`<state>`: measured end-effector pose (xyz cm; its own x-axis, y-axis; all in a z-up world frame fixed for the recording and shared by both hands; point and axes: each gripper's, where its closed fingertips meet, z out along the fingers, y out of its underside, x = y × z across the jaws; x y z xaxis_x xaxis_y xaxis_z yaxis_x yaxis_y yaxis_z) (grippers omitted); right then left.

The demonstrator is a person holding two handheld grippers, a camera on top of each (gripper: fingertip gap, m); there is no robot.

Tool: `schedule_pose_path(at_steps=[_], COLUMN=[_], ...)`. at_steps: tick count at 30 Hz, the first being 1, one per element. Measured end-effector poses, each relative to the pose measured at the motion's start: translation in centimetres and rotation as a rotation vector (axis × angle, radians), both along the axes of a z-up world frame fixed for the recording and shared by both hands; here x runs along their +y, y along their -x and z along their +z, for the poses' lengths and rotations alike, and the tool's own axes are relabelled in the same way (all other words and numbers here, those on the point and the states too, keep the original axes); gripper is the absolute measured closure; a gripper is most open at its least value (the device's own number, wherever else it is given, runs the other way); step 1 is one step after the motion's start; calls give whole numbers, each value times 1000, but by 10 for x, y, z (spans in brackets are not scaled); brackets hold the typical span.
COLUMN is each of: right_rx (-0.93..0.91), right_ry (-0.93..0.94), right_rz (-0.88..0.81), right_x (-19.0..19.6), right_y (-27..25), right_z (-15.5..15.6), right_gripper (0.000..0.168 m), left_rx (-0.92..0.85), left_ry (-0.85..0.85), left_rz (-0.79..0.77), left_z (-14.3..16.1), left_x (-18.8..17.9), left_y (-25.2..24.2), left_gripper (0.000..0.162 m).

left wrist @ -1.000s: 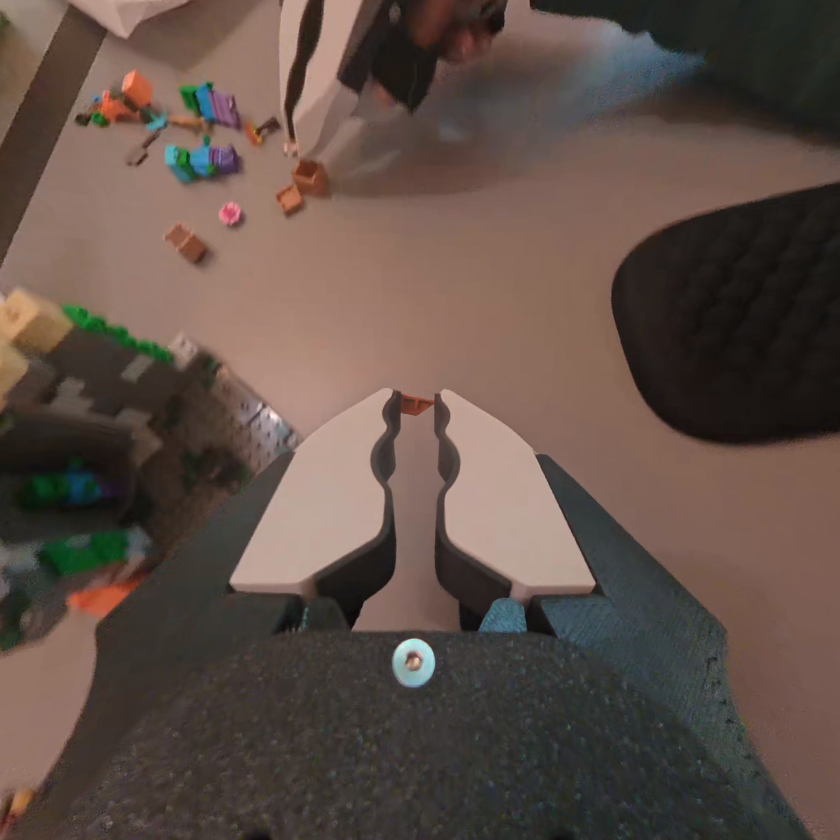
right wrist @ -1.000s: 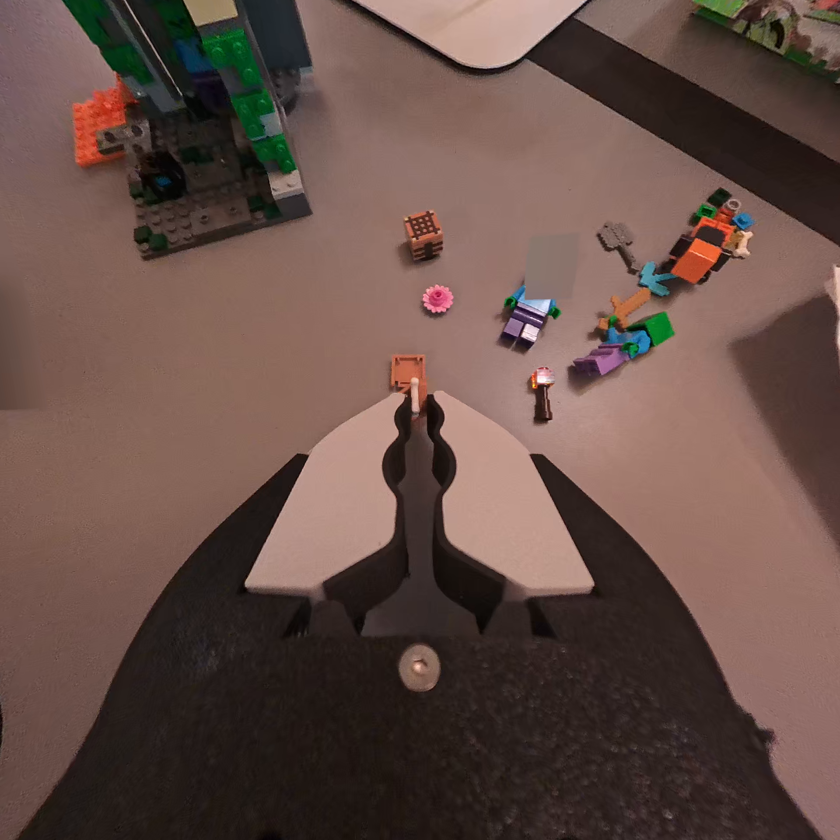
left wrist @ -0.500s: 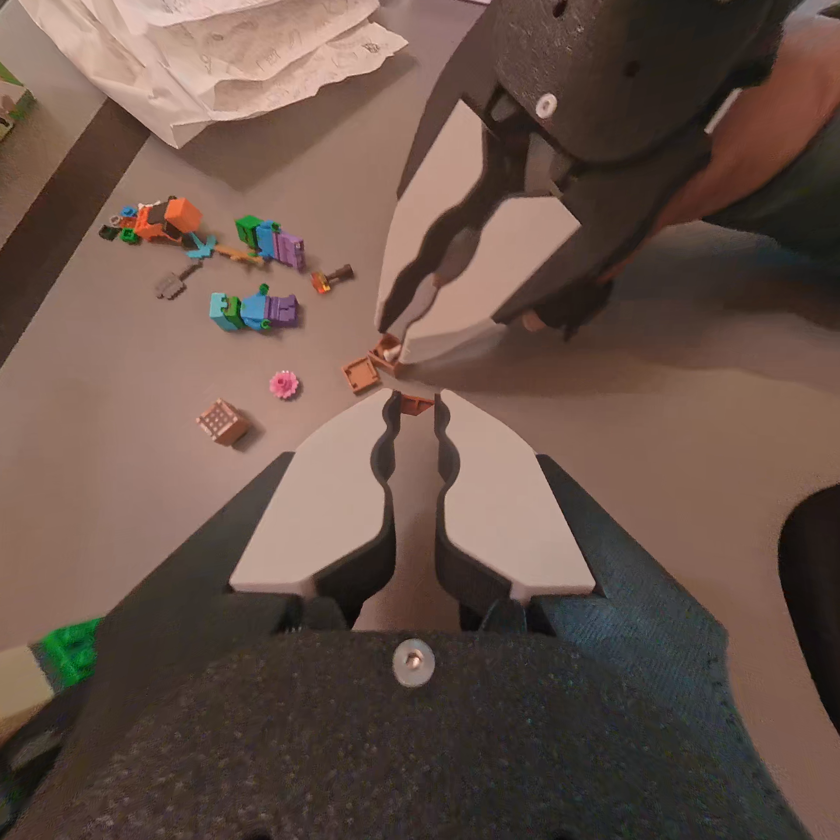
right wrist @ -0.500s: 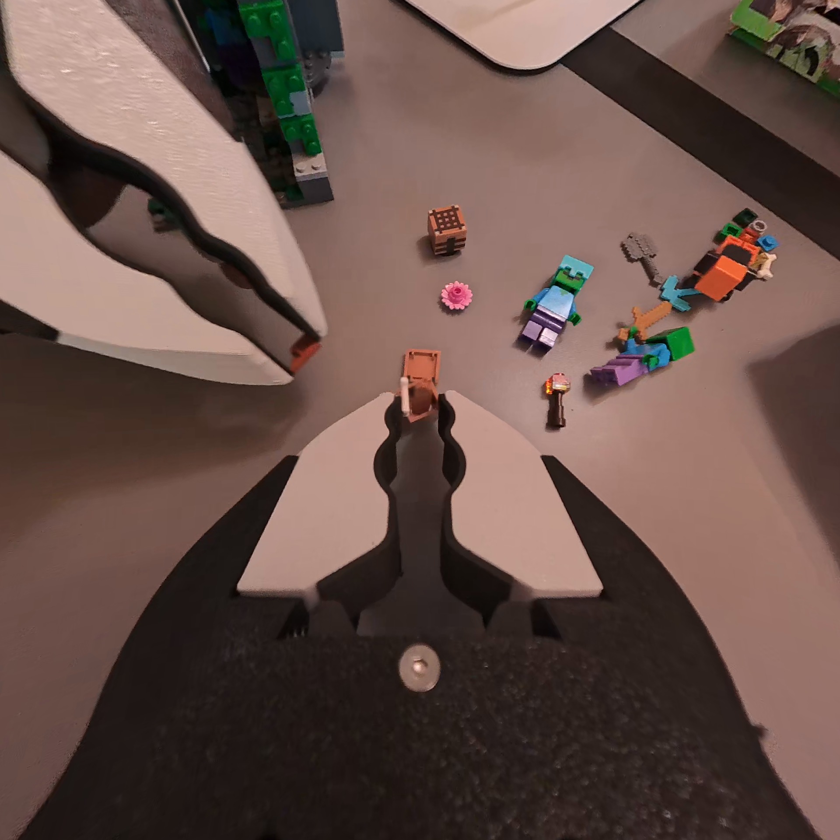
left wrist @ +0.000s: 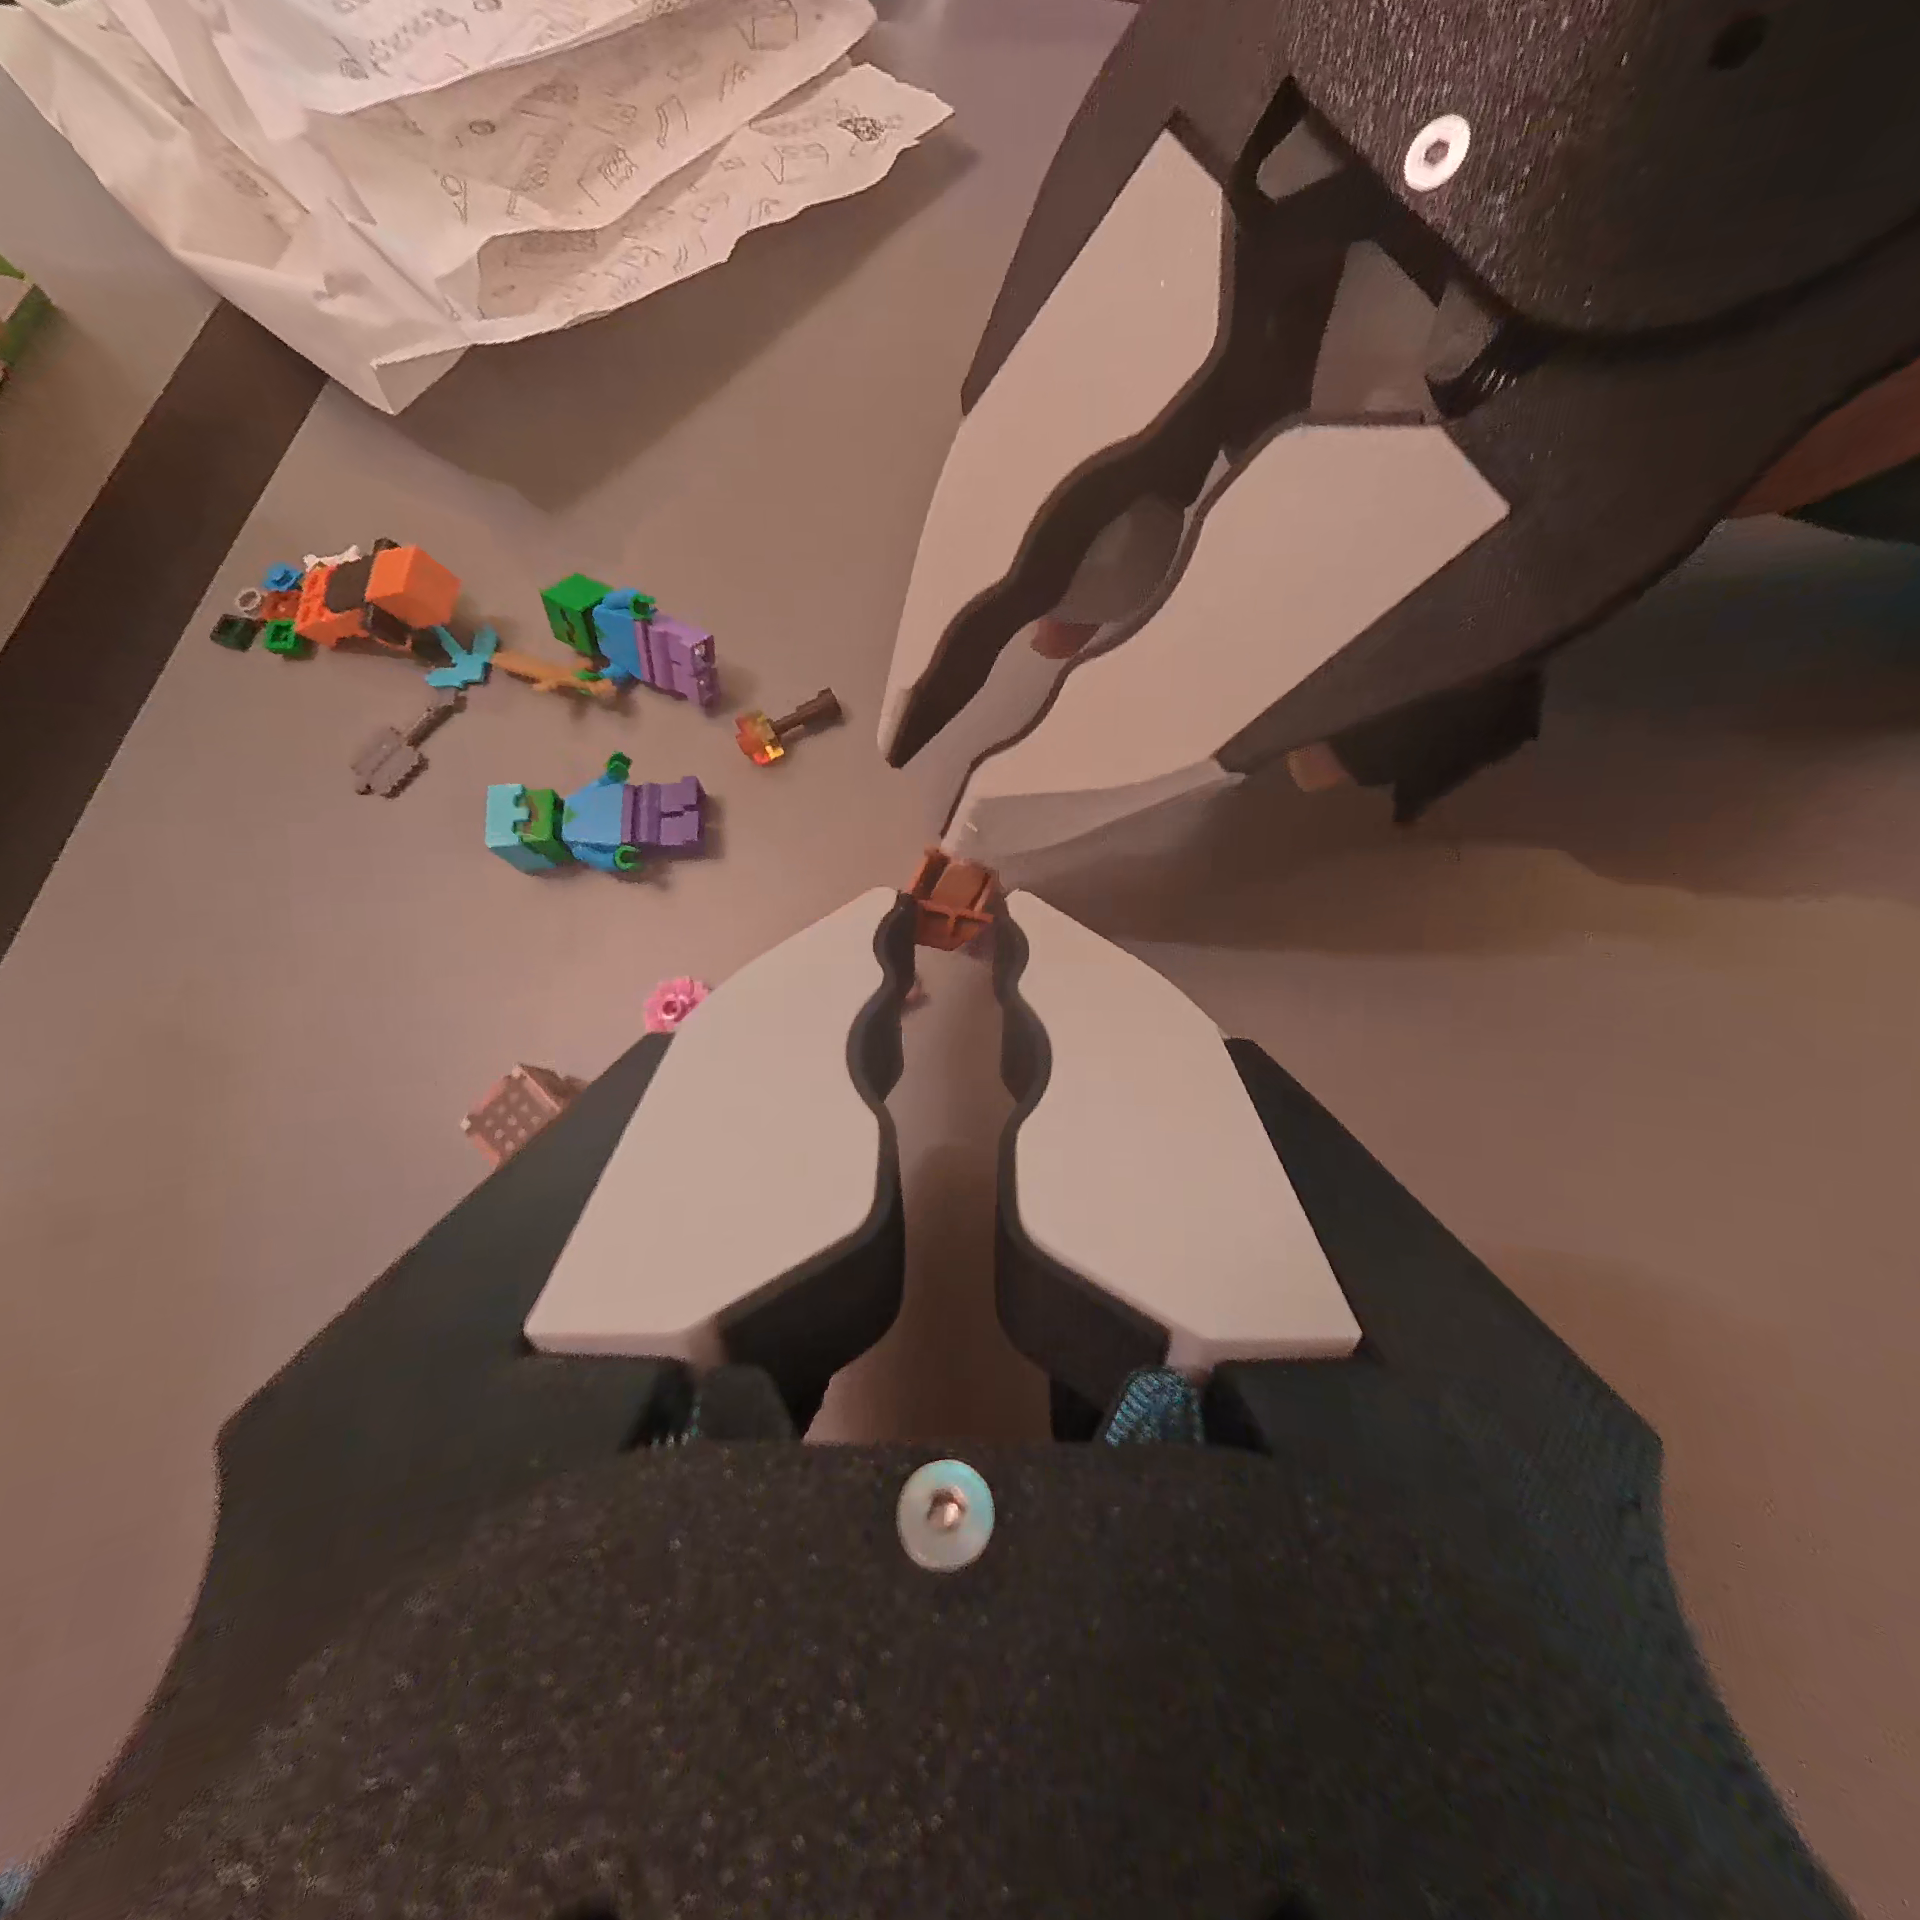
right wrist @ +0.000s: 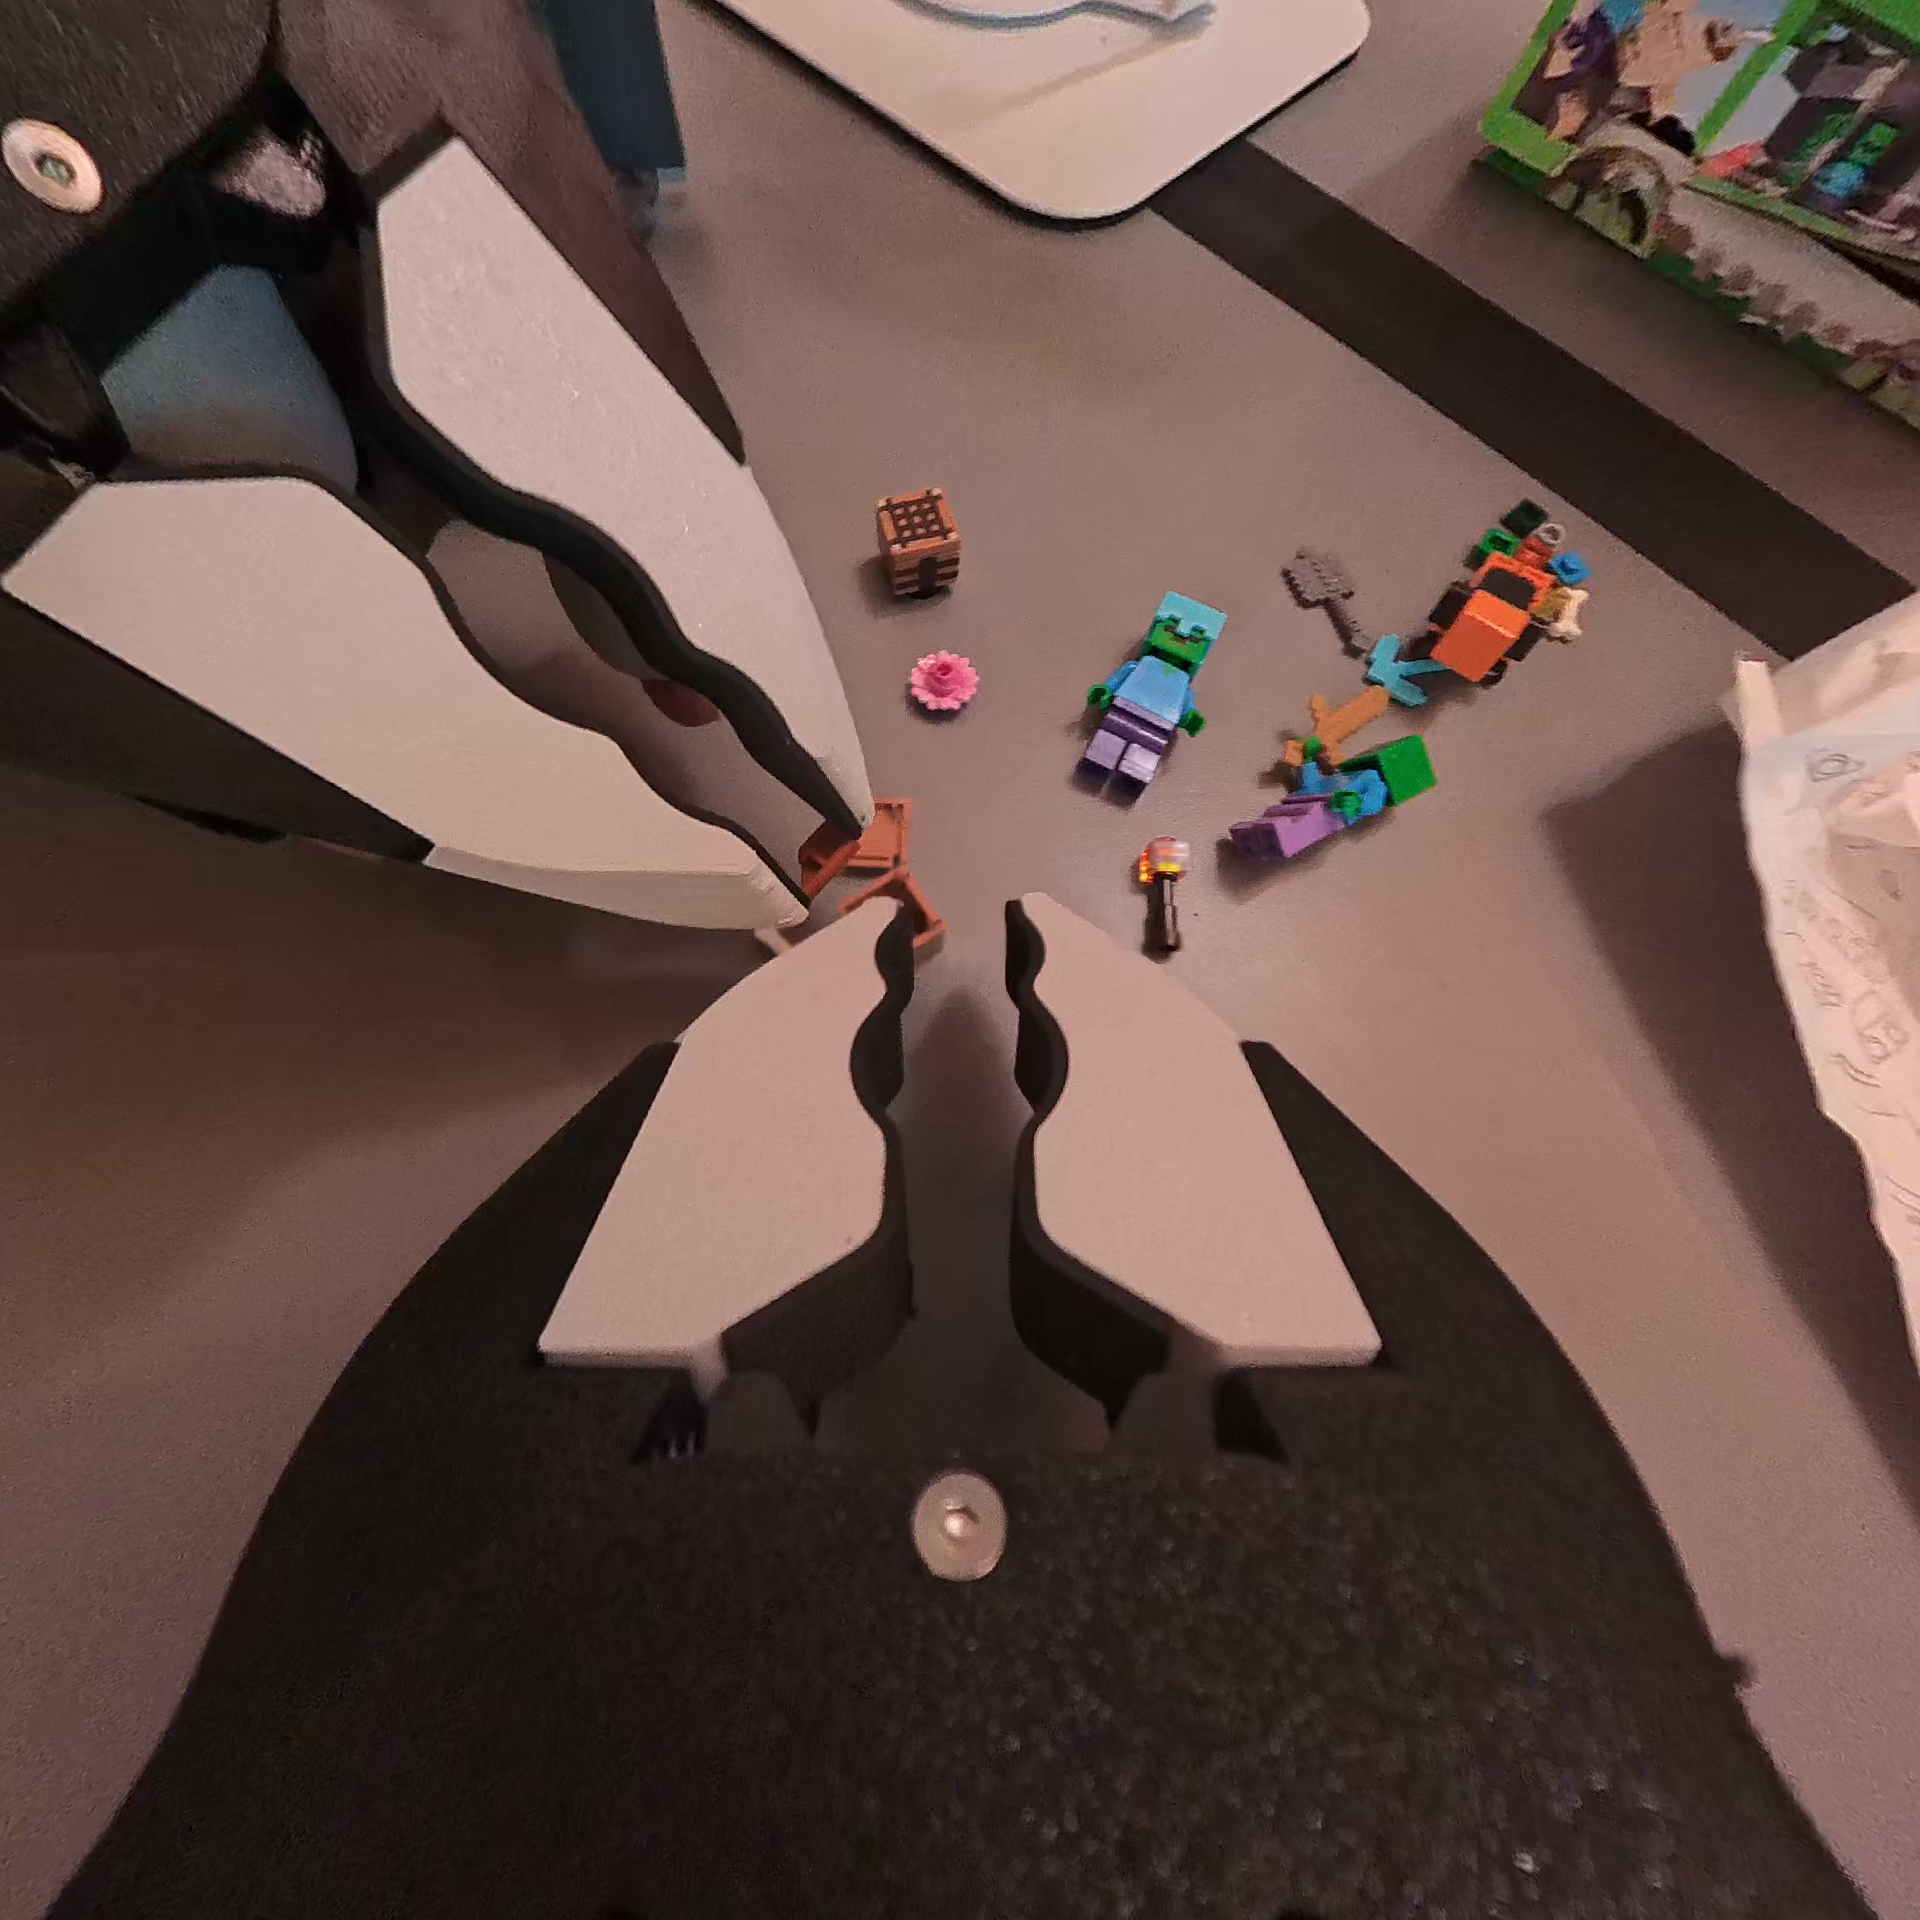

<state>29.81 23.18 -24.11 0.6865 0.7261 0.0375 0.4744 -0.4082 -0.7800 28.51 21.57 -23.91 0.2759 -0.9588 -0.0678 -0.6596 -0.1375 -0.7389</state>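
Your left claw (left wrist: 948, 904) pinches a small brown ribbed plastic brick (left wrist: 948, 912) at its tips; your right claw (right wrist: 954, 912), spread, meets it above the matte grey counter (left wrist: 312, 1039).

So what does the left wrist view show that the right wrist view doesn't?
Only the left wrist view shows the left gripper shut on a brown brick.

Only the right wrist view shows the green box, the white mat and the right gripper with jaws open and empty.

Both show the pink flower, brown grid cube, torch, two figures and crumpled paper.
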Motion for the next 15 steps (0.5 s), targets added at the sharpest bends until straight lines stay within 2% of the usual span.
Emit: schedule_pose_path(at_steps=[9, 15], right_rx=[52, 36], right_ry=[8, 22], right_rz=[-52, -41], right_x=[3, 1], right_y=[-14, -14], right_z=[6, 1], right_gripper=[153, 153], left_rx=[10, -22], left_ry=[-20, -10], left_rz=[-8, -22], left_z=[-4, 1], left_x=[6, 5], left_y=[-9, -7], left_gripper=[148, 137])
